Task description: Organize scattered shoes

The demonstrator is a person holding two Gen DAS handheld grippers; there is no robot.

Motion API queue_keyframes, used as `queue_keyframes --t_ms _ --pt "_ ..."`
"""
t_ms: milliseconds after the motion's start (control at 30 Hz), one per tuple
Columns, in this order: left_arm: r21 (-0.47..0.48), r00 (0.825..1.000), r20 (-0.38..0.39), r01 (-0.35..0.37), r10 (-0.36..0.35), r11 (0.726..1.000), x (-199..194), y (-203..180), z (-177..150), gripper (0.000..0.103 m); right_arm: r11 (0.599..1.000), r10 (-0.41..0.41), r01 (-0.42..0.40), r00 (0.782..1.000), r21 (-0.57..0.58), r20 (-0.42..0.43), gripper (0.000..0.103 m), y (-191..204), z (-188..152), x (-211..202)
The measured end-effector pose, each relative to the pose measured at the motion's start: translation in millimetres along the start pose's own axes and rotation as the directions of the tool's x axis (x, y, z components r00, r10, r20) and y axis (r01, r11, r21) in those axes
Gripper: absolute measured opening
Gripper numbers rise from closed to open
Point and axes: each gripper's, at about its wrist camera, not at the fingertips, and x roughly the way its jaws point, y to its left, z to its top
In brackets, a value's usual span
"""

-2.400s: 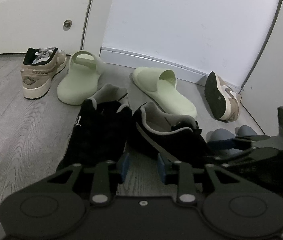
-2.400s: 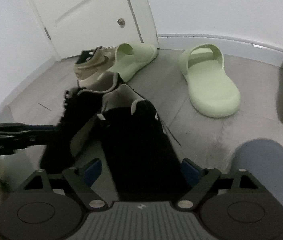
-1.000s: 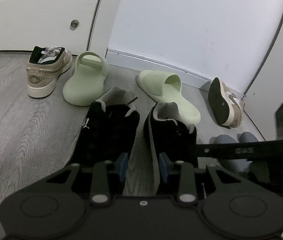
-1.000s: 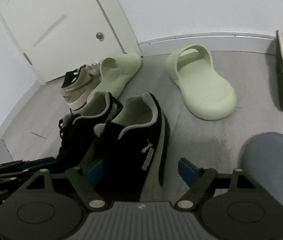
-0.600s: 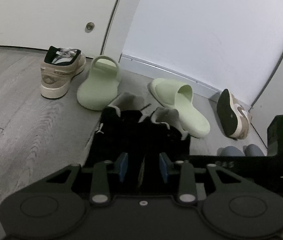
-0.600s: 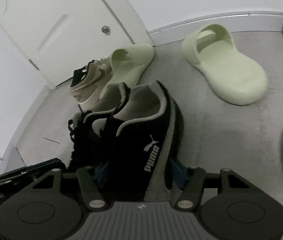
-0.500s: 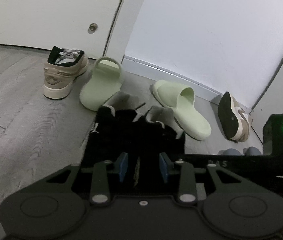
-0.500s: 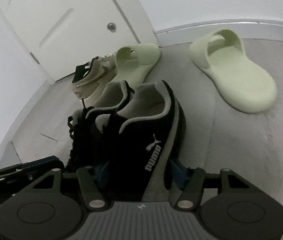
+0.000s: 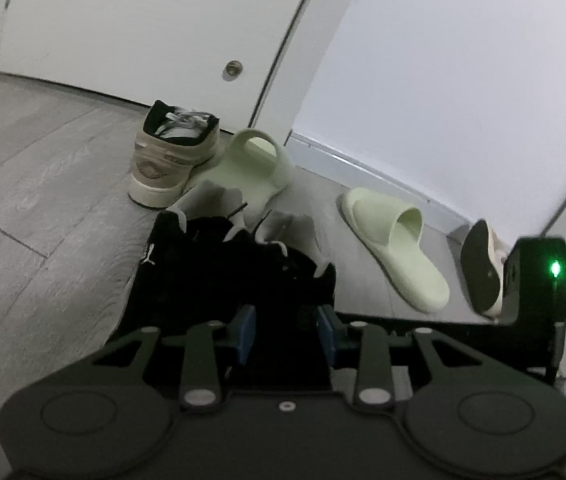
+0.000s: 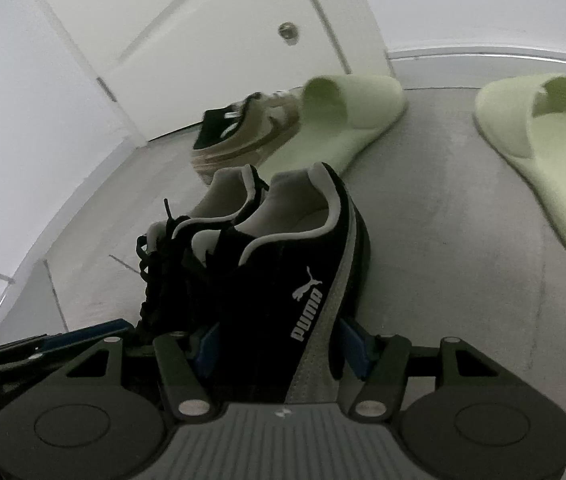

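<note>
Two black Puma sneakers sit side by side right in front of both grippers. My left gripper has its jaws narrow, shut on the toe of the left black sneaker. My right gripper is shut on the front of the right black sneaker, which tilts so its grey sole edge and logo face up. The two heels touch. The left gripper's fingers reach in from the lower left beside the left black sneaker. The toes of both sneakers are hidden under the grippers.
A tan sneaker stands by the white door, with a pale green slide next to it. A second green slide lies further right. Another tan sneaker lies on its side near the wall corner. Grey wood floor lies at the left.
My right gripper closed on the right black sneaker and brought it over against the left one, tilting it. Both black sneakers have shifted toward the tan sneaker and the door.
</note>
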Motion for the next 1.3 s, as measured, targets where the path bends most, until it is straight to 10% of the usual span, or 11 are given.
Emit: queue_keyframes --t_ms 267,567,1033,1300 --pt "0.054 1.000 -0.009 -0.007 0.008 0.999 4.8 -10.7 -2.5 0.037 0.991 -0.064 0.043 0.985 0.130 0.162 0.067 -38.9 -19.9 -80.1" --pt "0.142 0.998 -0.056 0.036 -0.028 0.989 15.3 -44.4 -13.8 0.037 0.895 -0.423 0.408 0.905 0.181 0.053 0.054 -103.9 -66.7 -145.7" --pt "0.195 0.993 -0.107 0.067 -0.046 0.978 28.8 -75.9 -23.8 0.039 0.810 -0.563 0.534 0.824 0.242 0.066 0.026 -157.8 -57.5 -159.4" --pt "0.184 0.992 -0.123 0.063 -0.041 0.981 46.0 -91.1 -18.2 0.040 0.828 -0.545 0.504 0.827 0.246 0.140 0.043 -154.0 -52.5 -167.9"
